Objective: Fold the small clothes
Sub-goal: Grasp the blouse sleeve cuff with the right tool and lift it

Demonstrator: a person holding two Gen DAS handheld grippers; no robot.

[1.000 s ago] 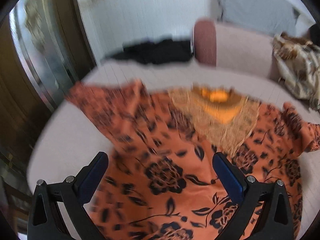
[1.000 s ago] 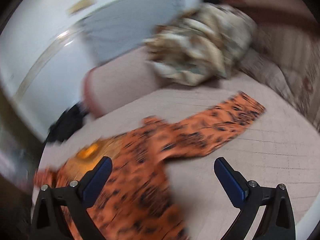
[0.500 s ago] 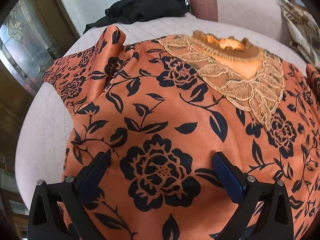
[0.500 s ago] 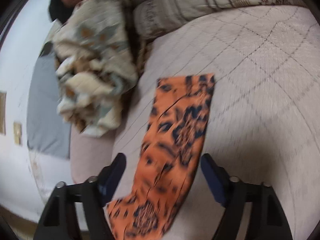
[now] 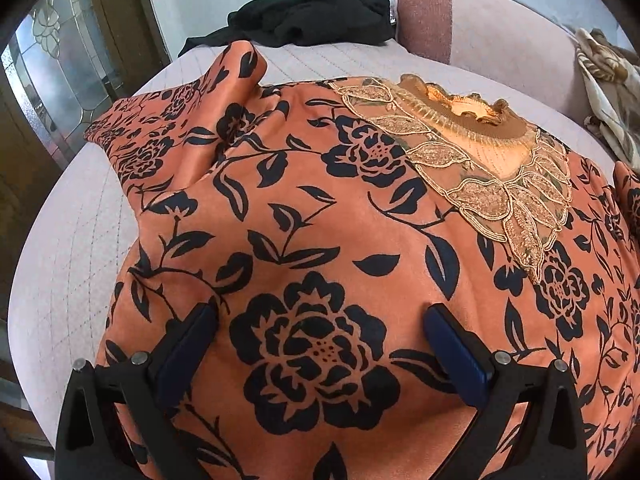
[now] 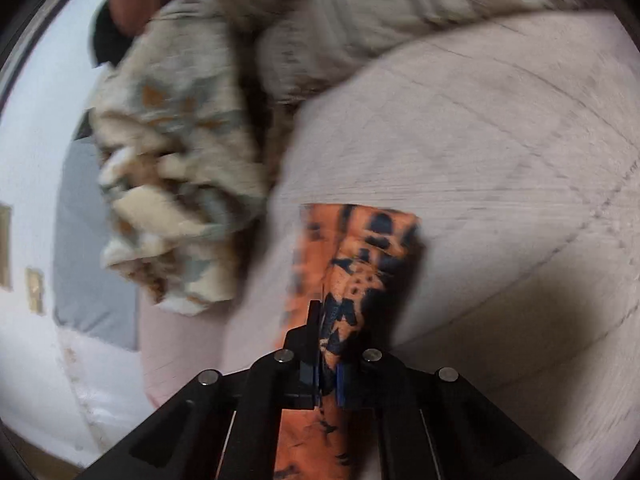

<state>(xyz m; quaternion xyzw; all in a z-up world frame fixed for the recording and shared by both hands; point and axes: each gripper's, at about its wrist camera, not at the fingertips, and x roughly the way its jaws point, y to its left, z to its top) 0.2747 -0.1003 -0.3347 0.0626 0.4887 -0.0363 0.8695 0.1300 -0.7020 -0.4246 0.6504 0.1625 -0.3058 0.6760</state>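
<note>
Close over the garment: the left gripper [image 5: 320,344] sits low above an orange top with a black floral print [image 5: 320,208], jaws spread wide, one blue pad either side of a large black rose on the cloth. Nothing is between the pads; whether they touch the fabric cannot be told. The orange top lies spread front-up on a pale pink quilted bed surface [image 5: 72,264]. Its gold lace collar [image 5: 492,184] is on the far right of this view. One sleeve [image 5: 168,120] runs out to the far left, partly bunched and folded up at its end. A black garment [image 5: 304,20] lies crumpled at the far edge of the bed, beside a pink padded headboard [image 5: 428,12]. A beige patterned cloth [image 5: 608,92] shows at the far right edge. A leaded glass door [image 5: 52,68] stands on the left.

Right wrist view is motion-blurred. The right gripper [image 6: 326,364] has its jaws pinched together on the other orange sleeve [image 6: 360,264], the fabric passing between the pads and rising beyond them, its cuff end on the far side over the quilted surface [image 6: 500,160]. A shadow falls on the bed to the right of the sleeve. A crumpled beige and grey patterned garment [image 6: 172,152] lies far left of the sleeve, with a pale quilted blanket [image 6: 380,16] behind it.
</note>
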